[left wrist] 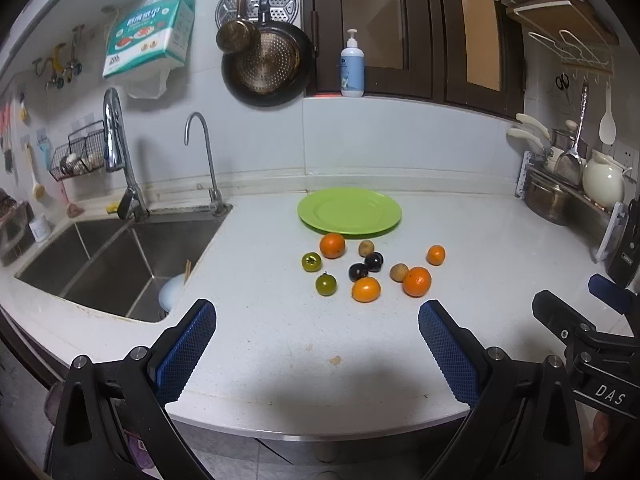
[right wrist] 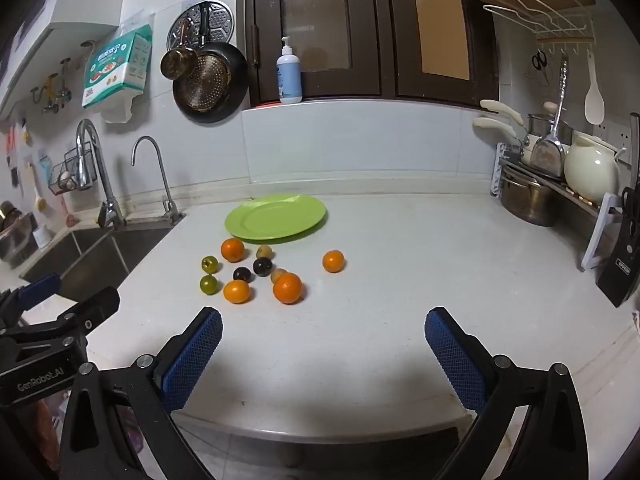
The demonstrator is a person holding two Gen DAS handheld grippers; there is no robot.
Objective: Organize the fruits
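A green plate [left wrist: 349,212] [right wrist: 276,216] lies bare on the white counter near the back wall. In front of it several small fruits are scattered: oranges [left wrist: 417,281] [right wrist: 287,288], green fruits [left wrist: 326,284] [right wrist: 209,284], dark plums [left wrist: 373,261] [right wrist: 262,266] and brown longans [left wrist: 399,272] [right wrist: 265,251]. My left gripper [left wrist: 317,312] hovers open over the counter's front edge, short of the fruits, nothing between its blue pads. My right gripper [right wrist: 323,320] is likewise open and holds nothing, with the fruits ahead and to its left.
A steel sink [left wrist: 112,264] with two taps is set in the counter at the left. A dish rack with a pot [right wrist: 528,200] and a cream jug [right wrist: 588,172] stands at the right, a knife block [right wrist: 624,264] beside it. Pans hang on the back wall.
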